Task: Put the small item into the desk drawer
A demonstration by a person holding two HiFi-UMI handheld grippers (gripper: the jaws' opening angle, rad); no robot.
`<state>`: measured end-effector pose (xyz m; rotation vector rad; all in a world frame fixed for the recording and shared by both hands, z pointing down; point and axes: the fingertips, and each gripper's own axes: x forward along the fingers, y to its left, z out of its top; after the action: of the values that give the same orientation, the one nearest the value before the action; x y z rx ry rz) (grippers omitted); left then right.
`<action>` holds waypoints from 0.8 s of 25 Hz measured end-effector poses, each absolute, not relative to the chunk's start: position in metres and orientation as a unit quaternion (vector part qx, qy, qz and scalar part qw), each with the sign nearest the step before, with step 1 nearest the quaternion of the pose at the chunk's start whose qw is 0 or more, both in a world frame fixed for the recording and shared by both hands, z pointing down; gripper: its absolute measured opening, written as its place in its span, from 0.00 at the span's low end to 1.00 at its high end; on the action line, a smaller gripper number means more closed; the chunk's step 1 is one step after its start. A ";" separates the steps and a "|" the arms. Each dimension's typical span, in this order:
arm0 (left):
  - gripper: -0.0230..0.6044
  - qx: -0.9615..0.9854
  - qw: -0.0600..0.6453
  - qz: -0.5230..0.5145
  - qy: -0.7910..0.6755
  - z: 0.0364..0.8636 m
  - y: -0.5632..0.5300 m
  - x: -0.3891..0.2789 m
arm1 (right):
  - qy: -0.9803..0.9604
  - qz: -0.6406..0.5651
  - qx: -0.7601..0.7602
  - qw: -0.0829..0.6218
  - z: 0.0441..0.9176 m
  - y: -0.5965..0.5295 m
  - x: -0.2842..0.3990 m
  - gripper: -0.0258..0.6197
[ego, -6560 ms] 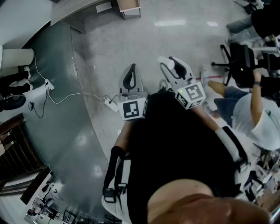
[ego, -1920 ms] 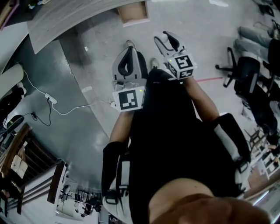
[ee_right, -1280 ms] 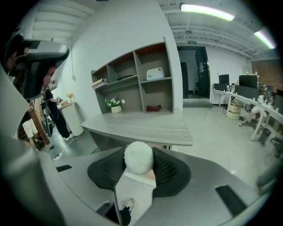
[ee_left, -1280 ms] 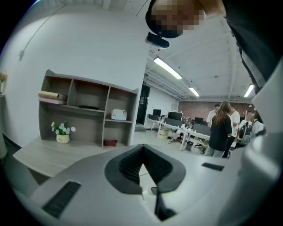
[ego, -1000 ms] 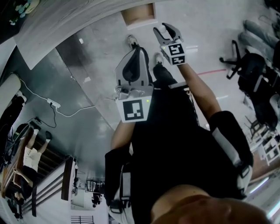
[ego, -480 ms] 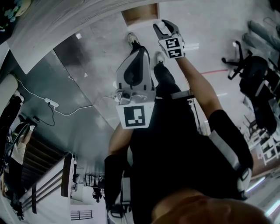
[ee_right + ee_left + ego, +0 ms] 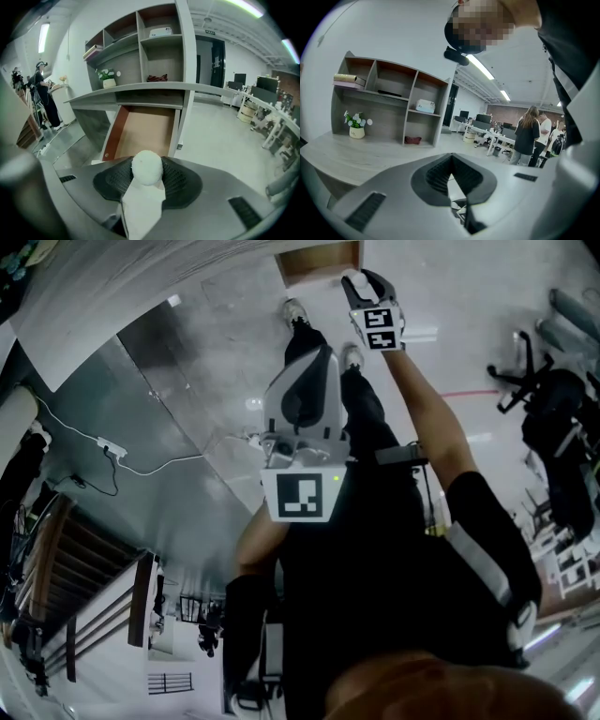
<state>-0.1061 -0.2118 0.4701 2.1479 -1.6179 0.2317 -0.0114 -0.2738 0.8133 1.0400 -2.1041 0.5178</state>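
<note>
A small white fuzzy ball (image 7: 147,169) sits pinched between the dark pads of my right gripper (image 7: 148,177). Just ahead of it and lower down, the desk drawer (image 7: 140,133) stands pulled out, its brown bottom bare. In the head view the right gripper (image 7: 364,279) is stretched out close to the drawer (image 7: 319,261) at the top edge. My left gripper (image 7: 302,395) hangs nearer my body with its jaws together and nothing in them; in its own view the left gripper (image 7: 451,161) points towards the desk top.
Above the desk rises a shelf unit holding a flower pot (image 7: 108,83), a red object (image 7: 157,78) and a white box (image 7: 161,32). A cable with a power strip (image 7: 112,451) lies on the floor. Office chairs (image 7: 553,399) stand to the right. People (image 7: 528,136) stand in the background.
My right gripper has reached further forward to the open drawer, still holding the ball. The left gripper has dropped back towards my body, jaws unchanged.
</note>
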 end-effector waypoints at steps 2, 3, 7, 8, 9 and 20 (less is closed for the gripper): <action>0.03 0.777 0.219 0.083 -0.585 0.472 -0.215 -0.109 | -0.814 0.198 0.407 0.364 0.819 -0.277 -0.011 0.30; 0.03 0.777 0.218 0.083 -0.584 0.472 -0.217 -0.110 | -0.812 0.198 0.408 0.366 0.822 -0.278 -0.012 0.30; 0.03 0.778 0.221 0.083 -0.582 0.477 -0.220 -0.116 | -0.807 0.199 0.412 0.374 0.831 -0.277 -0.012 0.30; 0.03 0.778 0.222 0.083 -0.582 0.478 -0.221 -0.117 | -0.805 0.201 0.412 0.377 0.833 -0.276 -0.012 0.30; 0.03 0.778 0.222 0.083 -0.581 0.479 -0.221 -0.117 | -0.803 0.202 0.412 0.381 0.836 -0.275 -0.012 0.30; 0.03 0.779 0.227 0.078 -0.579 0.479 -0.216 -0.116 | -0.785 0.207 0.430 0.394 0.846 -0.272 -0.004 0.30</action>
<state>-0.1156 -0.2156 0.4792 2.1465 -1.5952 0.2138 -0.0038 -0.2722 0.8465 1.0920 -1.9925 0.5263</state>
